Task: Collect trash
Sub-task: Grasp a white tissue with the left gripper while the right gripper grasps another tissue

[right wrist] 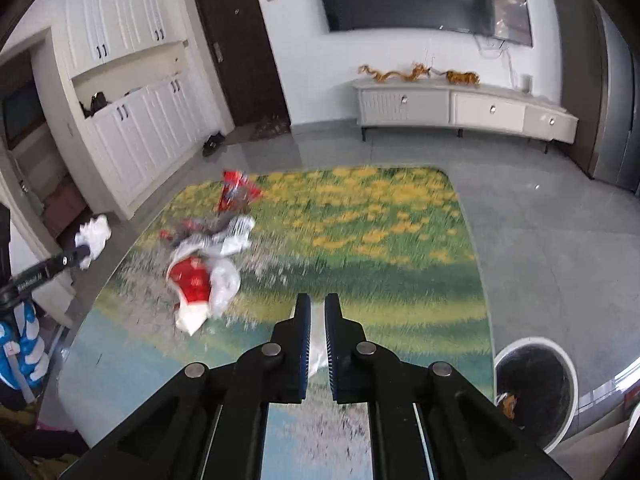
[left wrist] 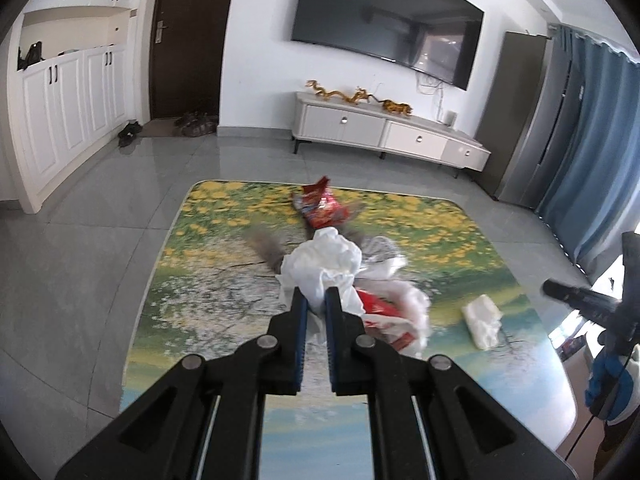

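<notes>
Living room with grey tile floor, wall TV [left wrist: 386, 22], low white TV cabinet [left wrist: 384, 130], dark door [left wrist: 188, 36]. Flower-print bench [left wrist: 224, 248] in the foreground carries the trash.

Left tool [left wrist: 316, 300]: jaws nearly closed, pinching a crumpled white tissue wad [left wrist: 320, 260]; the wad sticks out past the fingertips and is lifted off the bench, as the right wrist view shows it hanging at the bench's left edge [right wrist: 94, 236].

Right tool [right wrist: 317, 306]: jaws nearly closed on a white tissue piece [right wrist: 316, 346], visible between the pads; the same piece shows in the left wrist view [left wrist: 482, 320], just right of the bag pile.

Other trash on the bench: red snack wrapper [left wrist: 320, 206] toward the far edge; clear and white plastic bag pile with a red packet [left wrist: 384, 308] mid-bench, just behind the left tool tip. View is motion-blurred, so details in the pile are unclear.

White round bin [right wrist: 536, 392] with a dark liner stands on the floor beside the bench's near right corner, something orange inside. Gloved hand in blue and white [left wrist: 612, 380] holds the right tool.
</notes>
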Action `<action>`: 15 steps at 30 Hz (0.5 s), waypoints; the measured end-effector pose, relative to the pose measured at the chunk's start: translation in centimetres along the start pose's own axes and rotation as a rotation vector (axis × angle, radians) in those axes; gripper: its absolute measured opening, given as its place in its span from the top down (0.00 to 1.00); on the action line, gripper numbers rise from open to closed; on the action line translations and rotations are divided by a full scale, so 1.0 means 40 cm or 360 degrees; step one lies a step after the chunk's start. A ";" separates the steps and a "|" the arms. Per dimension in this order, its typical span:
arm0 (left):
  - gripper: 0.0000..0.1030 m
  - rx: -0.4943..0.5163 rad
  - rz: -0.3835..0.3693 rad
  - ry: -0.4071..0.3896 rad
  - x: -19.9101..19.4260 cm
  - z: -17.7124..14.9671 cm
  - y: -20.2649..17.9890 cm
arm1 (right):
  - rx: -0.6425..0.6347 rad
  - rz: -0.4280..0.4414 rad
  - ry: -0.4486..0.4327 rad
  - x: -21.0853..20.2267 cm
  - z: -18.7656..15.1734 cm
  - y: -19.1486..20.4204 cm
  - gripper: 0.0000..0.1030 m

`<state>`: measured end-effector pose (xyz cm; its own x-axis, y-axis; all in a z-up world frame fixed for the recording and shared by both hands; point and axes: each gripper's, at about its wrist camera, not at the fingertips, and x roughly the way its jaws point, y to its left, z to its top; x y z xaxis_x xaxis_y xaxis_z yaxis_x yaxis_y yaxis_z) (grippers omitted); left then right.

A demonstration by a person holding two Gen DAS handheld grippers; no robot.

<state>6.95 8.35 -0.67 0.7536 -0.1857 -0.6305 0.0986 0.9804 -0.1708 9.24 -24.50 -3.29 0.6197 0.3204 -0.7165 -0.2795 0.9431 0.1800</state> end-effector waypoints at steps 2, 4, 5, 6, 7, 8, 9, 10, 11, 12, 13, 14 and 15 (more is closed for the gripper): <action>0.92 0.0003 -0.0020 0.0006 0.000 -0.003 -0.014 | -0.0012 -0.0010 0.0044 0.025 -0.018 0.006 0.46; 0.92 0.0004 -0.0028 0.0016 0.003 -0.009 -0.023 | -0.0025 -0.0013 0.0077 0.048 -0.030 0.010 0.32; 0.92 0.0002 -0.0029 0.0022 0.004 -0.012 -0.023 | -0.0036 -0.0013 0.0097 0.068 -0.035 0.013 0.32; 0.92 -0.0002 -0.0028 0.0030 0.008 -0.016 -0.020 | -0.0042 -0.0003 0.0116 0.083 -0.038 0.016 0.32; 0.92 -0.0008 -0.0023 0.0040 0.011 -0.020 -0.018 | -0.0052 0.0000 0.0138 0.101 -0.040 0.019 0.32; 0.92 -0.0013 -0.0018 0.0045 0.014 -0.023 -0.015 | -0.0069 -0.0010 0.0162 0.121 -0.042 0.023 0.32; 0.92 -0.0018 -0.0013 0.0052 0.016 -0.025 -0.009 | -0.0094 -0.0022 0.0189 0.144 -0.044 0.029 0.33; 0.92 -0.0022 -0.0007 0.0055 0.017 -0.028 -0.003 | -0.0121 -0.0034 0.0219 0.168 -0.046 0.037 0.34; 0.92 -0.0028 -0.0001 0.0059 0.018 -0.030 0.003 | -0.0144 -0.0048 0.0239 0.187 -0.051 0.040 0.35; 0.92 -0.0037 0.0004 0.0064 0.019 -0.032 0.011 | -0.0162 -0.0063 0.0255 0.203 -0.054 0.044 0.36; 0.92 -0.0044 0.0009 0.0066 0.019 -0.035 0.017 | -0.0182 -0.0078 0.0270 0.216 -0.057 0.047 0.38; 0.92 -0.0050 0.0014 0.0068 0.019 -0.037 0.023 | -0.0204 -0.0098 0.0290 0.234 -0.061 0.050 0.42; 0.92 -0.0055 0.0019 0.0070 0.018 -0.040 0.029 | -0.0215 -0.0116 0.0299 0.244 -0.064 0.052 0.44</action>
<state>6.57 9.24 -2.53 0.7252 -0.1777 -0.6652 0.0669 0.9797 -0.1887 12.82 -19.64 -11.61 0.4978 0.2180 -0.8395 -0.3424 0.9387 0.0407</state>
